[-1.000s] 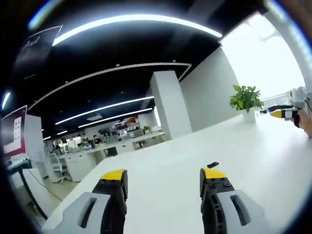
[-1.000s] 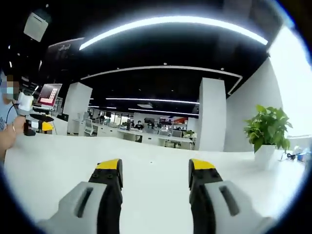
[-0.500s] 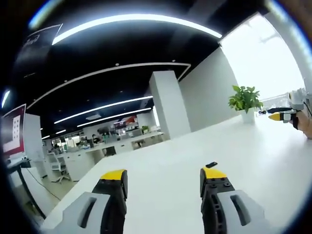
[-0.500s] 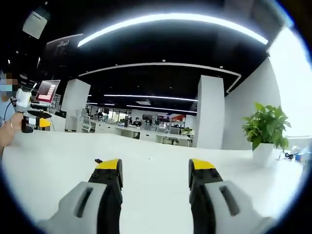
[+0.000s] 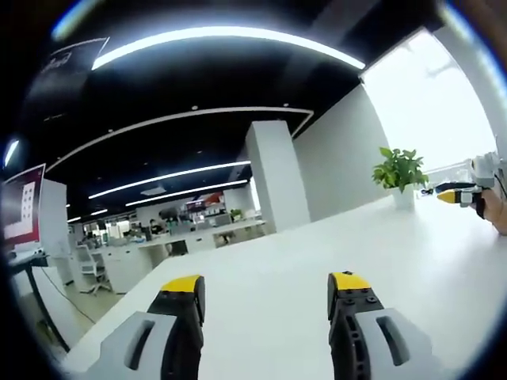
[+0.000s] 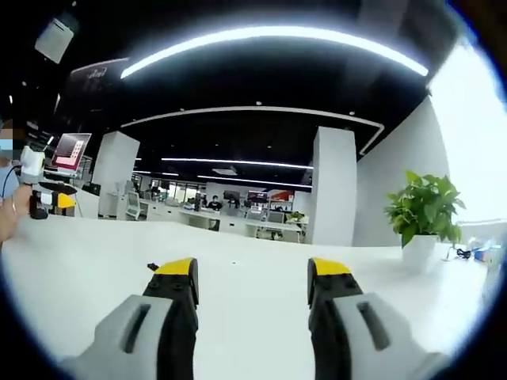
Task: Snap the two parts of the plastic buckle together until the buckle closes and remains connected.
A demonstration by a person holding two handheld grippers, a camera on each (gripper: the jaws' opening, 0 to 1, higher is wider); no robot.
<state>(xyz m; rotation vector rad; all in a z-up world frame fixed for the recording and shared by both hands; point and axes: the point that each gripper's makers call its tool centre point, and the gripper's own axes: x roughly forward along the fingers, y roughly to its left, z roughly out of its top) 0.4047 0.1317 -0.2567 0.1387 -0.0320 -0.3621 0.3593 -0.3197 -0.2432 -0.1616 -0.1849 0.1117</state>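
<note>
Count's short: one white table, one potted plant on it, two grippers, and one tiny black bit near the plant-side table.

- Long ceiling light strips burn out to pure white against a dark ceiling.
- Daylight from the window floods one side, overexposed.
- The white worktop is bright and evenly lit, almost shadowless, with mild glare.
- Fisheye bends lines strongly toward the edges.
- The distant office reads soft.

Small dark piece, perhaps one buckle part, flat on the white table.
</note>
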